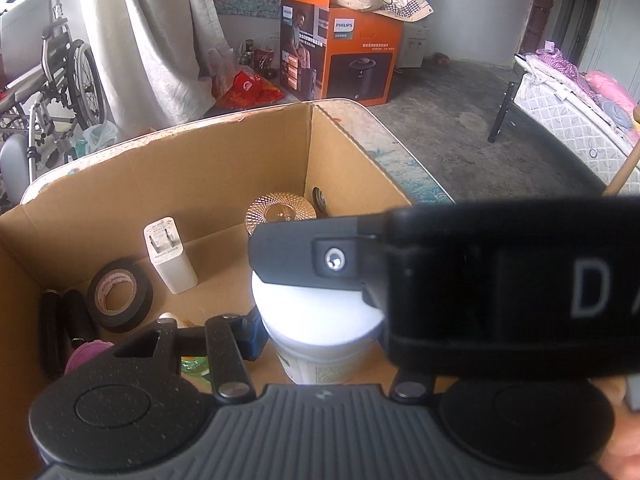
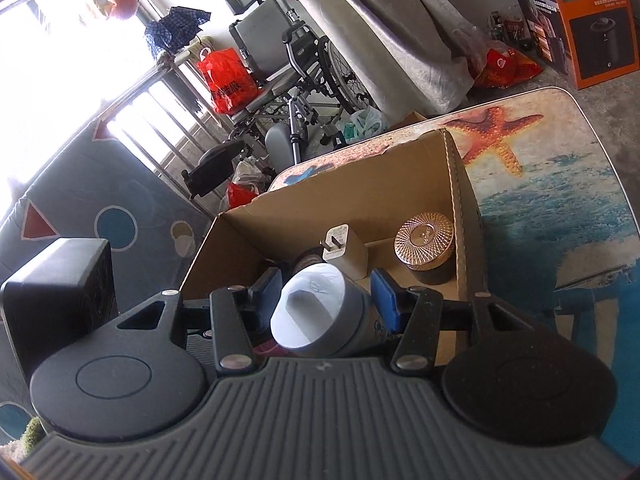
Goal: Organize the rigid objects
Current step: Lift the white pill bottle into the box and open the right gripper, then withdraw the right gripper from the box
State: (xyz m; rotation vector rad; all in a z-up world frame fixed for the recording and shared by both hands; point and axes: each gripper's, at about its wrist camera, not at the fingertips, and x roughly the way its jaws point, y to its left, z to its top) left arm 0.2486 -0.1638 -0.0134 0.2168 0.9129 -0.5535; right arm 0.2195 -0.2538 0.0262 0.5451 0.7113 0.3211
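Note:
An open cardboard box (image 1: 224,168) stands on the table; it also shows in the right wrist view (image 2: 400,188). A white-lidded jar (image 2: 320,312) sits between my right gripper's (image 2: 326,300) blue pads, held over the box. In the left wrist view the same jar (image 1: 320,320) stands between my left gripper's (image 1: 316,332) fingers, and the other gripper's black body (image 1: 500,284) covers the right side. Whether the left pads press the jar is hidden. In the box lie a white charger (image 1: 168,256), a black tape roll (image 1: 120,294) and a copper-lidded jar (image 1: 280,210).
The table (image 2: 560,208) has a starfish and sea print. Dark cylinders (image 1: 60,328) and a pink thing (image 1: 86,354) lie at the box's left. A wheelchair (image 1: 60,76), an orange Philips carton (image 1: 340,48) and a bed (image 1: 572,112) stand on the floor around.

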